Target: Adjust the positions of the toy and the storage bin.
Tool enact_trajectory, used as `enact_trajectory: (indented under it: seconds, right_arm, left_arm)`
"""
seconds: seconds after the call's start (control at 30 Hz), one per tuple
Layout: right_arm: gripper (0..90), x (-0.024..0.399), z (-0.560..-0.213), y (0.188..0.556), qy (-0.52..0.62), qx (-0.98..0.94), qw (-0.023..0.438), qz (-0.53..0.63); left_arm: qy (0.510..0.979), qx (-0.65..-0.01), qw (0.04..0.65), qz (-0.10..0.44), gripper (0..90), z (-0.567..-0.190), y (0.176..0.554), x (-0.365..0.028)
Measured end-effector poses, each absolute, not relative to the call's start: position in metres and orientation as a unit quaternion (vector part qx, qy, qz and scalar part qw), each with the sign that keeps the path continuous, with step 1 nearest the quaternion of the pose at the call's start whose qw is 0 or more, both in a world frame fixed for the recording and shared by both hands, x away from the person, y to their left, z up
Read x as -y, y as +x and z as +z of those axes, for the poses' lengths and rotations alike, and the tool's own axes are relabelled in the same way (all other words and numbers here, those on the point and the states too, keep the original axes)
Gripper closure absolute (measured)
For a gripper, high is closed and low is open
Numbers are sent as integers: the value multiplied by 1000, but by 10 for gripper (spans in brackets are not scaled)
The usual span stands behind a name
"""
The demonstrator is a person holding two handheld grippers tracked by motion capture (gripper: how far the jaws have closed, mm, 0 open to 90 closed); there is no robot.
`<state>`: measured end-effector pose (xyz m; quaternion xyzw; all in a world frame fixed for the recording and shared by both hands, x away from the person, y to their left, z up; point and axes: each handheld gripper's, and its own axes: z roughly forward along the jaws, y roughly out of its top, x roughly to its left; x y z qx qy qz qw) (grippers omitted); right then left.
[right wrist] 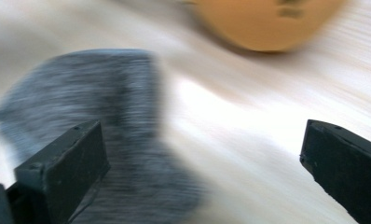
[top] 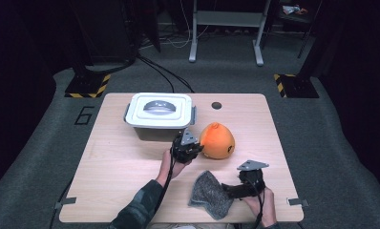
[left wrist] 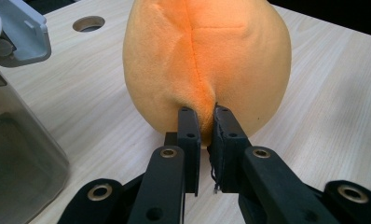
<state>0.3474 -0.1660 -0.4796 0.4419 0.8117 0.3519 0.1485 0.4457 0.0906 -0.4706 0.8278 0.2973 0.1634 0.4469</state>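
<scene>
Honestly, early days: left gripper [left wrist: 203, 122] jaws pinched the orange plush [left wrist: 207, 65], right gripper [right wrist: 202, 154] jaws gaped over the grey cloth [right wrist: 104, 121]; lidded box [top: 159, 112] was shut.

Looking along my left gripper [left wrist: 203, 122], I see its two black jaws rising from the six o'clock edge, drawn close together and pinching a fold of the orange plush toy [left wrist: 207, 60] along its seam. The toy is round and soft, and sits at twelve o'clock on the pale wooden table [left wrist: 328, 98]. At nine o'clock stands a grey see-through box [left wrist: 16, 154], its wall close to the toy but apart from it. At ten o'clock the box's lid latch [left wrist: 23, 30] juts out, light grey. At eleven o'clock there is a round hole [left wrist: 88, 23] in the tabletop, beyond the box.
</scene>
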Motion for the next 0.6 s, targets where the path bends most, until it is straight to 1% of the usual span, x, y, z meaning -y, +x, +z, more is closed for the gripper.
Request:
enact_trajectory:
  seconds: [0.1,0.27,0.43,0.57,0.6]
  right_arm:
    - [0,192,-484,359,483,-779,155,368]
    - [0,225,-496,374,520,-756,194,347]
    - [0,237,-508,384,532,-750,215,330]
    - [0,243,-516,390,538,-750,219,318]
    - [0,243,-517,391,541,-748,214,321]
  left_arm:
    - [828,-296,447,163,826,-471,446,-91]
    - [826,-297,449,166,826,-471,446,-90]
    - [829,-296,446,165,826,-471,446,-91]
    - [829,-295,446,164,827,-470,446,-90]
    - [827,-296,447,168,827,-471,445,-90]
